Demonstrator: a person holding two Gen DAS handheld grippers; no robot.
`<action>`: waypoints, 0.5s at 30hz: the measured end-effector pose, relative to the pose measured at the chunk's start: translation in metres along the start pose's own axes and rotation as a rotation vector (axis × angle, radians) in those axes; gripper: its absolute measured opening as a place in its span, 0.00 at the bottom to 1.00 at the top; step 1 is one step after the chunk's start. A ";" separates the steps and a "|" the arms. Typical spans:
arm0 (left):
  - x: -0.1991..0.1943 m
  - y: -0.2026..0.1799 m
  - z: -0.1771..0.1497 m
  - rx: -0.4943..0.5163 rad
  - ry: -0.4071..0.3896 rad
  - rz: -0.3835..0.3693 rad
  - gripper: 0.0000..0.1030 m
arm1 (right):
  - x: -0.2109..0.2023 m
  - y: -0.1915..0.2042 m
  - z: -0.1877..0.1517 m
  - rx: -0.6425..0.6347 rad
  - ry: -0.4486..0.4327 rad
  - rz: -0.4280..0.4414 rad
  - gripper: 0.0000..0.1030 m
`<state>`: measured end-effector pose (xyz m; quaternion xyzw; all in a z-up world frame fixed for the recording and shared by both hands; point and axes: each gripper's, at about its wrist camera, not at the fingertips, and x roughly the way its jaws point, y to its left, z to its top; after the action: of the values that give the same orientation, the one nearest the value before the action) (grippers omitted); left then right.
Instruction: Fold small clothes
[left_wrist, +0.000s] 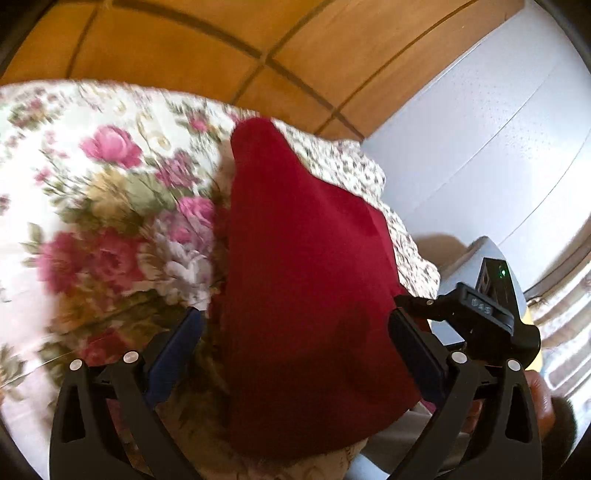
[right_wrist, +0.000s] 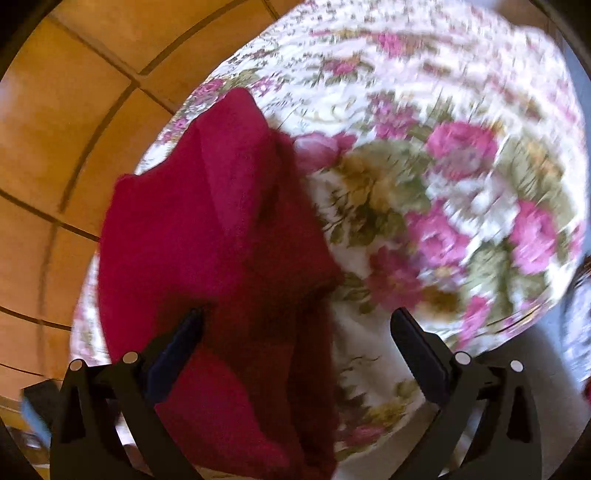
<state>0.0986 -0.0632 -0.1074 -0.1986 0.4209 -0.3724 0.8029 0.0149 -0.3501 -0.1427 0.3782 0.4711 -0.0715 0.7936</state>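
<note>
Left gripper (left_wrist: 295, 332): jaws spread wide, angled downward. Right gripper (right_wrist: 295, 332): jaws likewise wide apart, pointing down. A hand (left_wrist: 543, 402) shows at the lower right edge of the left wrist view.

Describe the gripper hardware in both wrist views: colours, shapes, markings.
Both are alike: the left gripper and right gripper have black linkage arms with triangular cut-outs and silver round pivot pins. The fingers are flat, dark blue pads. In the left view, the right gripper's body shows side-on: a black housing, embossed digits too blurred to read, a green LED, a grey-white top.
</note>
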 end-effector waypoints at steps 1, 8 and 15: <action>0.006 0.003 0.001 -0.009 0.019 -0.002 0.95 | 0.002 -0.004 0.000 0.030 0.011 0.037 0.98; 0.025 0.004 0.003 0.011 0.084 -0.043 0.77 | 0.017 -0.022 0.008 0.165 0.042 0.183 0.98; 0.027 0.004 0.004 0.027 0.097 -0.067 0.61 | 0.024 -0.006 0.016 0.053 0.017 0.182 0.88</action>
<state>0.1141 -0.0816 -0.1218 -0.1834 0.4472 -0.4140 0.7713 0.0361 -0.3594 -0.1611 0.4407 0.4394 -0.0084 0.7827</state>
